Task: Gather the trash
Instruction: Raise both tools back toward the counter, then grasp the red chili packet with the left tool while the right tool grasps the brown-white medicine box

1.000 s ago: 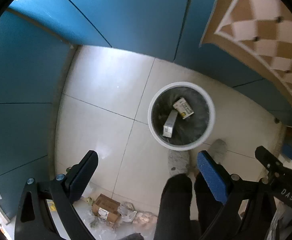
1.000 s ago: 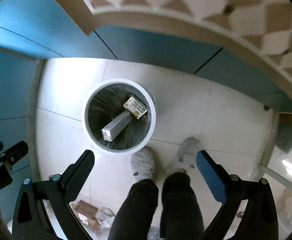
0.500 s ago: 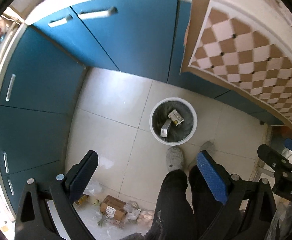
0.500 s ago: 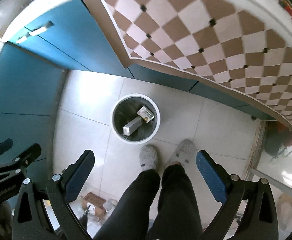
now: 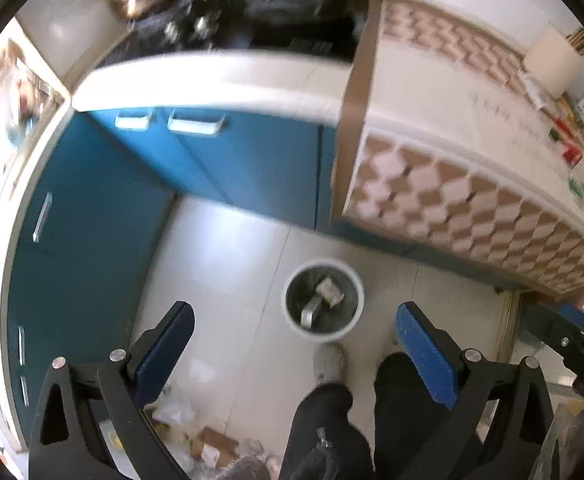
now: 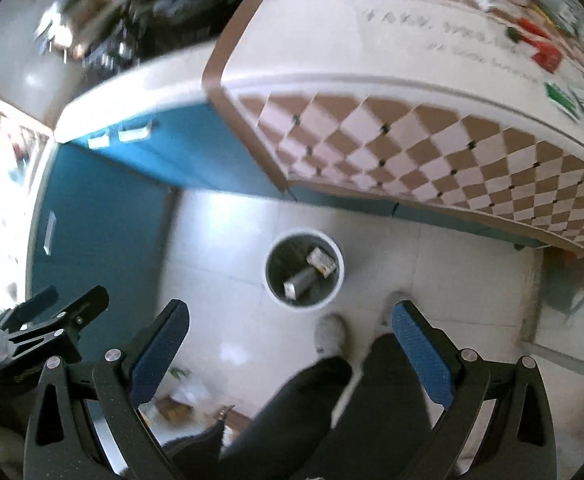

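We hold the left gripper [image 5: 293,344] spread wide with nothing between its fingers, high over the floor; the bin [image 5: 323,299] sits at its 12 o'clock. Inside lie a long box [image 5: 311,311], its axis running 7 to 1 o'clock, and a carton [image 5: 329,287] at its upper end. Our right gripper [image 6: 290,340] is likewise spread and empty, the bin [image 6: 304,270] at its 12 o'clock.

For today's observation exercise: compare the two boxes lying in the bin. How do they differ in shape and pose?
The long grey carton is slim and stick-like, while the short box is squat and wider. The long grey carton slants with its end toward the near rim; the short box lies nearer the far wall. Both lie in the lined white bin, touching at one end.
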Demonstrator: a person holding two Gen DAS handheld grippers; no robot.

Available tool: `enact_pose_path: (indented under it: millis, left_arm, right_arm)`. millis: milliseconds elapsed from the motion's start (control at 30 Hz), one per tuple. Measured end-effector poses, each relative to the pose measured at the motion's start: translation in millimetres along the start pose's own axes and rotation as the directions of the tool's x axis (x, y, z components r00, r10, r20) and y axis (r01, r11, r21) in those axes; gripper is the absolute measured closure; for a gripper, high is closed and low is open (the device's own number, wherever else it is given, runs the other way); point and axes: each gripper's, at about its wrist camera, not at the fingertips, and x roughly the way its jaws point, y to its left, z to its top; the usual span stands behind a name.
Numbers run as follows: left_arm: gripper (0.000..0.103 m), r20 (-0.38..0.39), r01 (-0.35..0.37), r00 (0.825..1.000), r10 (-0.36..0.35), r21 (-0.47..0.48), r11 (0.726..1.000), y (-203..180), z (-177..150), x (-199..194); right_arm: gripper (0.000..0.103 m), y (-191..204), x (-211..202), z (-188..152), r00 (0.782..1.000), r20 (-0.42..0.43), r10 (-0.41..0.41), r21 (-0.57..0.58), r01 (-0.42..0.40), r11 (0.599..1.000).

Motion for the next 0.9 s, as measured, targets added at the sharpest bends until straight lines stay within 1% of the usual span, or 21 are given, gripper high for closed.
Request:
enact_pose_path:
  millis: [67, 133, 200, 267, 300, 333, 400, 433, 467, 500, 533, 567, 633, 667, 700, 733, 800, 867, 900]
  left_arm:
    - [0.000, 0.037, 0.008, 0.999, -0.009, 0.021, 1.000, -20, 20, -12]
    - [0.000, 0.071, 0.015, 0.997, -0.019, 0.051, 0.999, -51, 42, -23]
    - [0.000, 0.100, 0.028, 0.994, -0.038, 0.095, 0.995, -91, 63, -32]
    - [0.000, 0.109, 0.042, 0.992, -0.057, 0.130, 0.991, -127, 77, -36]
    - [0.000, 0.113, 0.058, 0.991, -0.076, 0.161, 0.985, -159, 88, -37]
    - [0.000, 0.110, 0.066, 0.990, -0.087, 0.181, 0.981, -179, 95, -37]
    - [0.000, 0.093, 0.097, 0.988, -0.121, 0.235, 0.967, -236, 113, -32]
    - [0.000, 0.082, 0.100, 0.989, -0.124, 0.255, 0.962, -258, 120, -29]
    - [0.000, 0.062, 0.114, 0.989, -0.137, 0.282, 0.952, -289, 129, -24]
    - [0.000, 0.049, 0.134, 0.987, -0.155, 0.297, 0.945, -308, 133, -19]
    - [0.000, 0.025, 0.165, 0.983, -0.182, 0.318, 0.934, -342, 142, -10]
    - [0.000, 0.011, 0.179, 0.981, -0.193, 0.329, 0.927, -360, 145, -5]
    - [0.001, -0.029, 0.212, 0.976, -0.216, 0.366, 0.906, -411, 156, 13]
    - [0.001, -0.050, 0.224, 0.974, -0.223, 0.381, 0.897, -436, 161, 23]
    - [0.001, -0.064, 0.236, 0.971, -0.230, 0.389, 0.890, -453, 164, 28]
    - [0.004, -0.084, 0.251, 0.968, -0.237, 0.398, 0.882, -473, 169, 39]
    - [0.011, -0.119, 0.267, 0.964, -0.239, 0.407, 0.874, -502, 173, 56]
    - [0.024, -0.154, 0.274, 0.961, -0.230, 0.416, 0.867, -525, 180, 80]
    - [0.027, -0.164, 0.271, 0.961, -0.221, 0.419, 0.867, -533, 181, 88]
  right_arm:
    - [0.000, -18, -18, 12, 0.999, 0.039, 0.023, 0.047, -0.025, 0.999]
    - [0.000, -39, -32, 23, 0.997, 0.075, 0.029, 0.091, -0.035, 0.995]
    - [0.000, -67, -51, 36, 0.992, 0.122, 0.028, 0.136, -0.044, 0.990]
    - [0.000, -104, -69, 51, 0.986, 0.164, 0.013, 0.191, -0.045, 0.981]
    - [0.000, -127, -78, 59, 0.983, 0.184, 0.000, 0.224, -0.042, 0.974]
    - [0.000, -144, -83, 66, 0.981, 0.193, -0.011, 0.247, -0.037, 0.968]
    - [0.000, -193, -96, 80, 0.977, 0.208, -0.045, 0.310, -0.022, 0.951]
    - [0.000, -223, -105, 88, 0.974, 0.218, -0.065, 0.347, -0.015, 0.938]
    - [0.000, -243, -109, 92, 0.971, 0.224, -0.082, 0.372, -0.008, 0.928]
    - [0.000, -272, -114, 98, 0.968, 0.226, -0.105, 0.406, 0.005, 0.914]
    - [0.000, -297, -118, 104, 0.967, 0.222, -0.123, 0.435, 0.015, 0.900]
    - [0.000, -320, -119, 108, 0.967, 0.216, -0.136, 0.456, 0.023, 0.890]
    - [0.000, -369, -122, 122, 0.965, 0.199, -0.170, 0.492, 0.052, 0.869]
    - [0.000, -394, -123, 130, 0.963, 0.186, -0.193, 0.503, 0.075, 0.861]
    - [0.000, -418, -123, 138, 0.961, 0.170, -0.217, 0.511, 0.103, 0.854]
    - [0.000, -439, -122, 148, 0.959, 0.154, -0.237, 0.514, 0.127, 0.848]
    - [0.000, -478, -119, 164, 0.955, 0.128, -0.269, 0.511, 0.168, 0.843]
    - [0.000, -507, -115, 180, 0.951, 0.107, -0.291, 0.499, 0.202, 0.843]
    - [0.000, -520, -112, 188, 0.950, 0.101, -0.294, 0.486, 0.211, 0.848]
